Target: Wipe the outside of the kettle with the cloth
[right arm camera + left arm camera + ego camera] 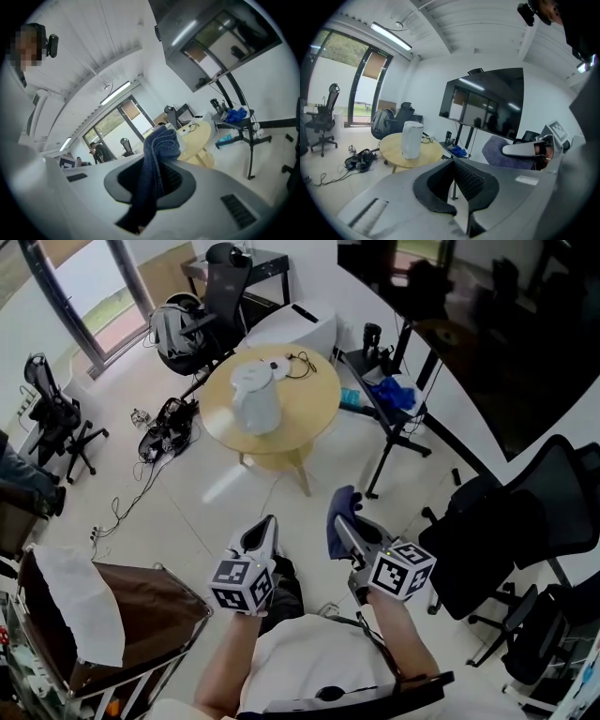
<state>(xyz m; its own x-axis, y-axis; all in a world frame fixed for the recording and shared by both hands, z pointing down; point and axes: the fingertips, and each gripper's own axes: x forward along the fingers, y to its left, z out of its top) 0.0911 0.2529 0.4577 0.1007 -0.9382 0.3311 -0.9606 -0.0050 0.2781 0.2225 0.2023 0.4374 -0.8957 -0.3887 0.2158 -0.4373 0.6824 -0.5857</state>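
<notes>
Approach step, I judge, no wiping yet. Right gripper grips the cloth, folds bunched between its jaws; left gripper is clenched on nothing. Kettle stands upright on the table, eleven o'clock from my grippers, well apart, long axis vertical; spout direction I can't tell. Next: close in, lay cloth against its wall.

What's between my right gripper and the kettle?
Head view: from the right gripper only floor, then the near part of the round table under the kettle.
</notes>
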